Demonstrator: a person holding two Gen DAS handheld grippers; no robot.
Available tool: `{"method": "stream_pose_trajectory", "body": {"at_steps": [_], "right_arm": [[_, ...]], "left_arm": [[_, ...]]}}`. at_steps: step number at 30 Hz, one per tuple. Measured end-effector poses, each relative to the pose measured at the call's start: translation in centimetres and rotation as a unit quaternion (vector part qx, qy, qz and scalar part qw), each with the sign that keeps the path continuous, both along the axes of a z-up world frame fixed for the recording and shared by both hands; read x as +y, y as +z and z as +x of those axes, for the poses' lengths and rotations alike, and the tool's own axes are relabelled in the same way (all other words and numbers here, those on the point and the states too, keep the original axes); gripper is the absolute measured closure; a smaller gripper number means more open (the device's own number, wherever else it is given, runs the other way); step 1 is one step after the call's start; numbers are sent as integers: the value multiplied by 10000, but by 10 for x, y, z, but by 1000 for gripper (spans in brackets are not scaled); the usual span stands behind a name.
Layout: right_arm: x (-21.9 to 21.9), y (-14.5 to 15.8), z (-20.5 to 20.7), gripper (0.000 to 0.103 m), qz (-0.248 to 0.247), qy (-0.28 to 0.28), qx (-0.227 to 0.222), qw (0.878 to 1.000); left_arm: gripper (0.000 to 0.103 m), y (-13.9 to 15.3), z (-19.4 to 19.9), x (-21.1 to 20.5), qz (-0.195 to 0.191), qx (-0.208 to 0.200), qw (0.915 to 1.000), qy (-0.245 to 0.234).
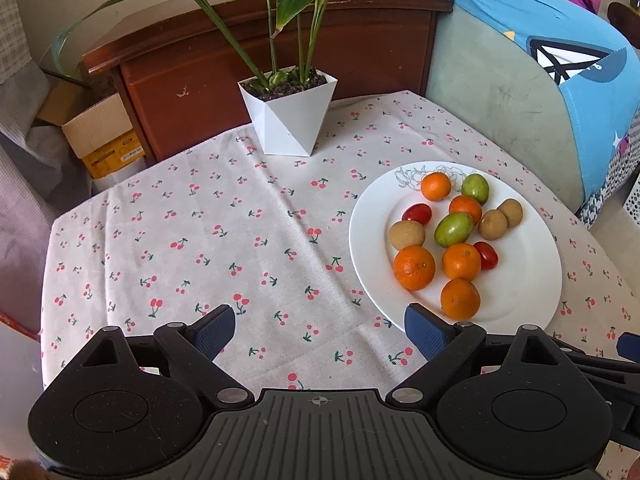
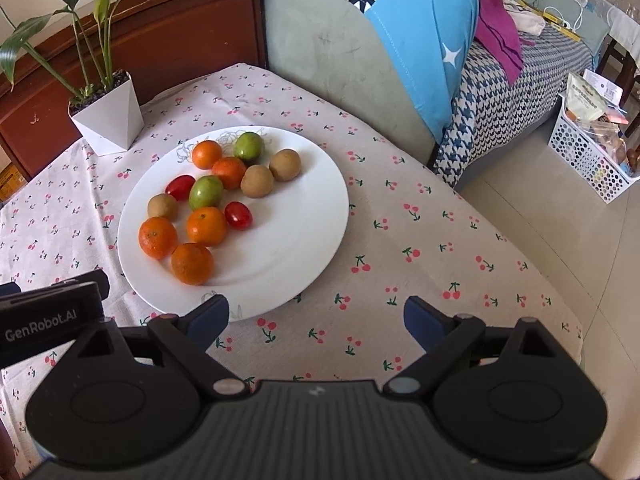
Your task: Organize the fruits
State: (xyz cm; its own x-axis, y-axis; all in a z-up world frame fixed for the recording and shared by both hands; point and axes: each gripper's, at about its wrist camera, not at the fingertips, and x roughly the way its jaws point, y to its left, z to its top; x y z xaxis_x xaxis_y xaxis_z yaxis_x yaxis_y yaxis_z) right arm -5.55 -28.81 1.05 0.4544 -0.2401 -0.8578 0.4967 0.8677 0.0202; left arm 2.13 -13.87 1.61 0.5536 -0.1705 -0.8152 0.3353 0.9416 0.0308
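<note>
All the fruit is seen on 1 white plate (image 2: 304, 216) on the cherry-print cloth of the surface (image 2: 420, 240): 5 oranges (image 2: 157, 237), 2 green fruits (image 2: 205, 192), 3 brown fruits (image 2: 257, 181) and 2 small red tomatoes (image 2: 238, 215). The kinds are mixed: the tomatoes lie apart from each other, 1 brown fruit (image 2: 163, 206) is separated from the other 2, and the oranges are split between the near and far sides.

The left claw (image 1: 320, 332) is held spread and empty above the cloth, just beside the plate's near rim. The right claw (image 2: 316, 316) is likewise spread and empty over the near edge of the plate.

The stage cannot be settled. If gathering onto the plate was wanted, the fruit already lies so; if sorting by kind was wanted, it is not sorted. For any pick, a gentle pinch across a round fruit's widest part would be called for, since rolling on the smooth plate is likely and the tomatoes are likely soft.

"GenRobot.AI" can be read on the left claw's housing (image 2: 44, 332) in the right wrist view. Labels on the cardboard box (image 1: 100, 132) and on the bag in the white basket (image 2: 588, 152) are too small to be read.
</note>
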Motion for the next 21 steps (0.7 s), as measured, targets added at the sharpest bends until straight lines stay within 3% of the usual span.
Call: {"method": "stream_pose_trajectory", "body": {"at_steps": [21], "right_arm": [[0,0,0,9,-82,26,-55,9999]], "left_arm": [[10,-1,0,-2,43,-31,10000,-40]]}}
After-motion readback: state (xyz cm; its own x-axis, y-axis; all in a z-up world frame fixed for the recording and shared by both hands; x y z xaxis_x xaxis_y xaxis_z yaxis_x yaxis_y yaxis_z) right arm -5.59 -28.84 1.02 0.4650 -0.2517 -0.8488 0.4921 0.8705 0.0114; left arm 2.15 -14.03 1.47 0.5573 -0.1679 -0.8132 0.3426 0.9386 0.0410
